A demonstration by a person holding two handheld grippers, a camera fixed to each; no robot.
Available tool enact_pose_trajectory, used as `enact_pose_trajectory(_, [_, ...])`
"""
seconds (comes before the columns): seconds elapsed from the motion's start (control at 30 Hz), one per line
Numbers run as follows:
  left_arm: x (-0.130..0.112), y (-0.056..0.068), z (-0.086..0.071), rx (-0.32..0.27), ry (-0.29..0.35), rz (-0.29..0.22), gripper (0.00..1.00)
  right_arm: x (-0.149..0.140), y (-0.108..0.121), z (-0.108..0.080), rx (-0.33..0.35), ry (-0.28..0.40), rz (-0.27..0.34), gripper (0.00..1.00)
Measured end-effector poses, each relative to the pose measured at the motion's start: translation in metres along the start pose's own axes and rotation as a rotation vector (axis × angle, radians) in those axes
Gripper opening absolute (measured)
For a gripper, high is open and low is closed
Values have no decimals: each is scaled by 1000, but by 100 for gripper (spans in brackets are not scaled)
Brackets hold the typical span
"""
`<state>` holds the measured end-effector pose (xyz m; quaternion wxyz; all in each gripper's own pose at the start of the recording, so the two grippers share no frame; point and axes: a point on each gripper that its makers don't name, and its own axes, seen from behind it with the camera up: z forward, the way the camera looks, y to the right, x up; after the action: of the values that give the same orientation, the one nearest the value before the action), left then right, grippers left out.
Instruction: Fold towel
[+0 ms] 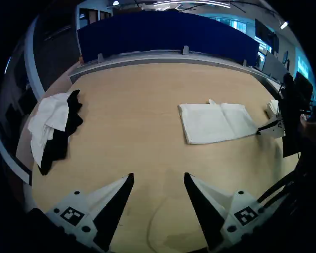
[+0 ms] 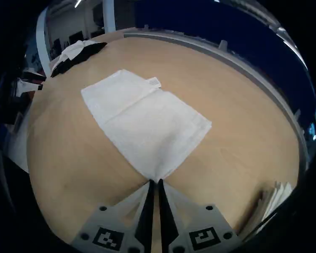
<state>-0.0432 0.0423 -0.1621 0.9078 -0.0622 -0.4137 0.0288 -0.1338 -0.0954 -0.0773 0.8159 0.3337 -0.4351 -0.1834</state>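
Near: right claw [image 2: 156, 182], fingers drawn together on the nearest corner of the white towel [image 2: 145, 122], which lies flat on the counter [image 2: 242, 126] with a crease across it. The left claw [image 1: 158, 179] is spread wide, empty, over bare wood, well short of the towel. Judgement: pinch the neighbouring corner with it first, then lift both level and match hems at the far edge. Far: cloth heap [image 1: 52, 126], black and white.

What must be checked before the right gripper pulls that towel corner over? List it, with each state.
1. Right gripper shut on the towel corner: ok.
2. Towel lying flat on the table: ok.
3. Left gripper open, off the towel: ok.
4. Pile of cloths apart from the towel: ok.
5. Grip deep enough to hold: cannot tell.
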Motion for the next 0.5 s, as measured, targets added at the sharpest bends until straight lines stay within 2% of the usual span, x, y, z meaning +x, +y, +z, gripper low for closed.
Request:
enact_pose_trajectory(0.27, [0,-2,-1,-2,2,-4,87,15,2,-11,-25,14,-37,5])
enact_pose_trajectory(0.5, [0,-5,-6,-3,7,-18,87,51,1,-27,-32,52,-88,5])
